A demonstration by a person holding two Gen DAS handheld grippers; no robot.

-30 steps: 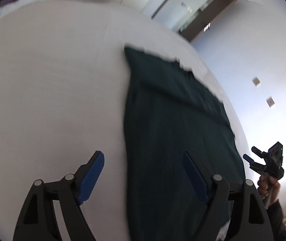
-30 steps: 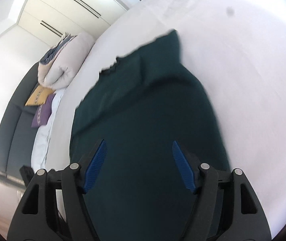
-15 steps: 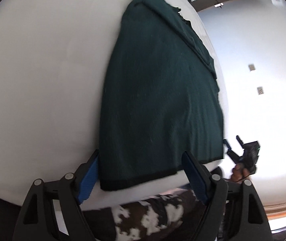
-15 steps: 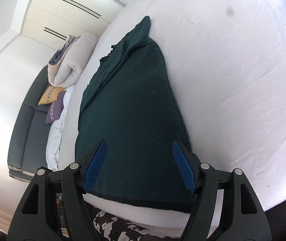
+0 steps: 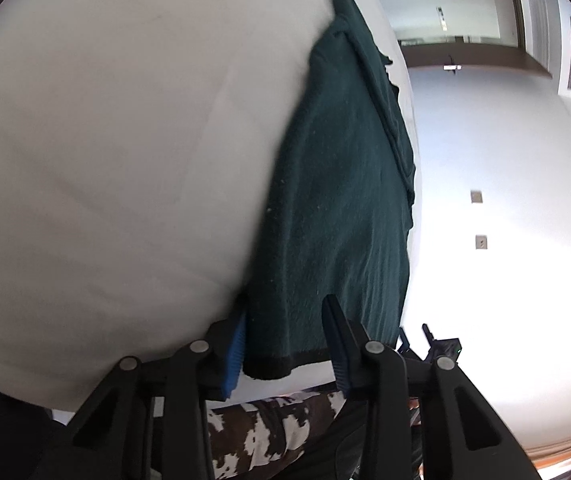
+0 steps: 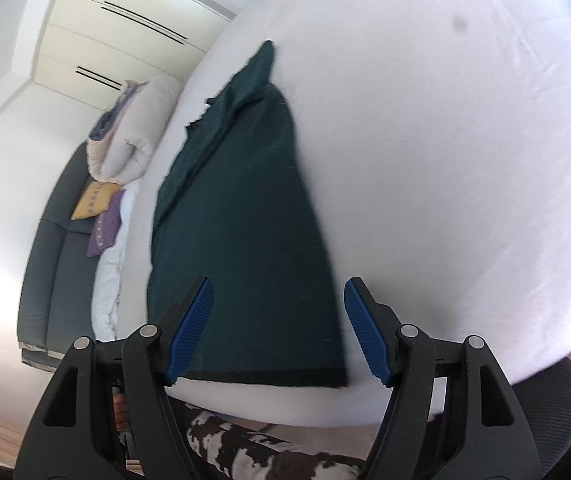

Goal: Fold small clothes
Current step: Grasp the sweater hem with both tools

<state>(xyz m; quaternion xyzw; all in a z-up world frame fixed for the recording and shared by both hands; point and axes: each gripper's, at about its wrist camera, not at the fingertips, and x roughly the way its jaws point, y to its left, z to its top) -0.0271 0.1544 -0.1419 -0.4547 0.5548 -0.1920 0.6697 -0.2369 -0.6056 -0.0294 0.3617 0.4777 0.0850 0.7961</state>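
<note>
A dark green knitted garment (image 5: pixel 337 200) lies flat on the white bed (image 5: pixel 105 140), its dark hem at the near edge. My left gripper (image 5: pixel 285 340) is partly closed around the hem's left corner; whether the pads pinch it is unclear. In the right wrist view the garment (image 6: pixel 245 240) stretches away from the bed's (image 6: pixel 465 160) near edge. My right gripper (image 6: pixel 277 328) is open, its blue pads straddling the hem's right part just above the cloth. The right gripper also shows in the left wrist view (image 5: pixel 437 344), low at the right.
A rolled duvet (image 6: pixel 129 136) and yellow and purple cushions (image 6: pixel 101 208) lie on a dark sofa (image 6: pixel 53 264) beyond the bed's left side. Wardrobe doors (image 6: pixel 117 28) stand behind. The person's patterned trousers (image 6: pixel 269 452) are at the bed's near edge.
Both grippers have drawn back and down to the garment's near hem. The left gripper's jaws have narrowed around the hem's left corner. The right gripper stays open.
</note>
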